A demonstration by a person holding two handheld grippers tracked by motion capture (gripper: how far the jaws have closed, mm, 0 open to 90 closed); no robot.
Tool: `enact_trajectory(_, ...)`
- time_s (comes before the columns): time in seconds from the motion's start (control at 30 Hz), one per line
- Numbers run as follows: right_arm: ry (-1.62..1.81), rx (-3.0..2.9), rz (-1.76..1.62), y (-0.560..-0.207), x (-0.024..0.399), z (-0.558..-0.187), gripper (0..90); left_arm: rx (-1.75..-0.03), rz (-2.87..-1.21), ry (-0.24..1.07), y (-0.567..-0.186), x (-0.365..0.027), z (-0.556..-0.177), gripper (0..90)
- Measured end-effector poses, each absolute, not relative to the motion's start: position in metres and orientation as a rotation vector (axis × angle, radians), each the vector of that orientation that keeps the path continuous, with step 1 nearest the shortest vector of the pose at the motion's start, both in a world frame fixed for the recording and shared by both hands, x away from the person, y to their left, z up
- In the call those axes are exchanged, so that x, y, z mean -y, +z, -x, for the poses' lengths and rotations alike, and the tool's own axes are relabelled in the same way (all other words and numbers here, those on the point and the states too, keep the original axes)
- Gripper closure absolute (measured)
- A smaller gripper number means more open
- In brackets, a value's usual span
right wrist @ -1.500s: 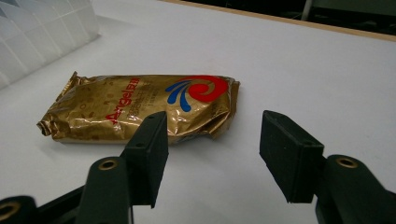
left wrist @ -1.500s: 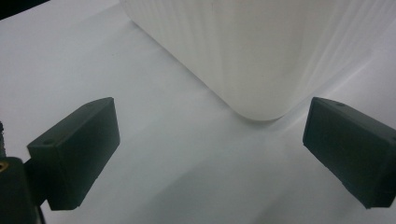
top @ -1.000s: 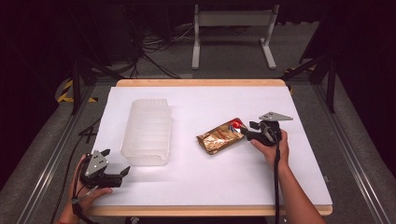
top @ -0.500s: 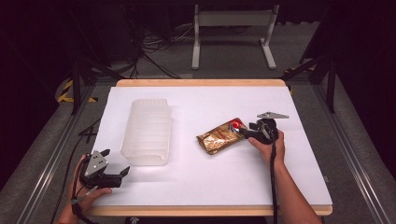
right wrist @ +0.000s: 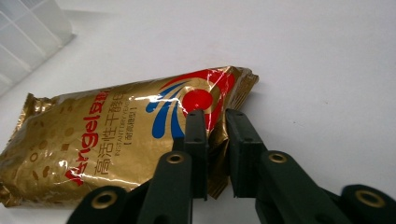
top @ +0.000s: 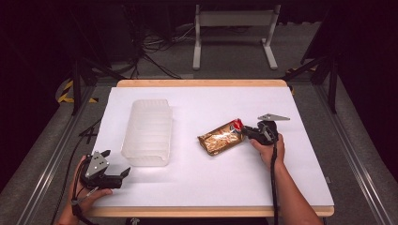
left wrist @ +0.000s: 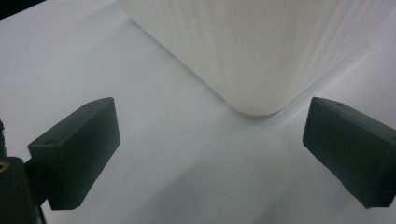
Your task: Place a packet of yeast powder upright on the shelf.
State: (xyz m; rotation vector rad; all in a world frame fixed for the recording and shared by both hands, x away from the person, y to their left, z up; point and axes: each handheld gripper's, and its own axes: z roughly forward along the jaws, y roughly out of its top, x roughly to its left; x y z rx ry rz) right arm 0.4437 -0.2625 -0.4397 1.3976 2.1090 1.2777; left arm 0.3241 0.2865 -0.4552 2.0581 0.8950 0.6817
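- The right gripper (top: 245,131) has its 2 jaws drawn in on the red-printed end of the gold foil packet (top: 220,138); they have just been closing, and the packet's edge sits pinched between them.
- The right gripper view gives the grip close up (right wrist: 215,122): the pads clamp the crimped lower edge of the packet (right wrist: 107,135), whose gold body stretches away to the left of the jaws, flat on the white surface (right wrist: 322,60).
- That same view catches a corner of the ribbed clear plastic container (right wrist: 28,32) far off beyond the packet's other end.
- The left gripper (top: 115,166) rests in the person's hand at the near edge of the table, jaws spread wide with nothing between them.
- The left gripper view (left wrist: 210,154) has a rounded corner of the container (left wrist: 252,51) just ahead of the open jaws, apart from both pads, a closeness the high view hardly reveals.
- From the high view, the container (top: 148,131) lies upside down, well to the left of the right gripper, with the packet between them.
- The table (top: 197,187) carries a white sheet over a wooden top whose edge shows along the border.
- Beyond it lie a grey floor (top: 225,61), dark cables, a white metal stand (top: 234,28) and black surroundings.
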Motion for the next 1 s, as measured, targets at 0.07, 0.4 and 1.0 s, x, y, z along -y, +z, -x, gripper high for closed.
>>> enact_trajectory(0.07,1.291,-2.101,-1.383,-0.439,0.263,-0.442,82.9,-0.894,-2.055,0.679,-0.455,-0.287,-0.324,4.8)
enact_trajectory(0.4,1.375,-2.073,-1.238,-0.416,0.261,-0.428,86.5,-0.897,-2.044,0.688,-0.453,-0.289,-0.323,4.8)
enact_trajectory(1.0,1.479,-2.074,-1.024,-0.367,0.234,-0.4,88.7,-0.915,-2.036,0.679,-0.454,-0.289,-0.324,4.9)
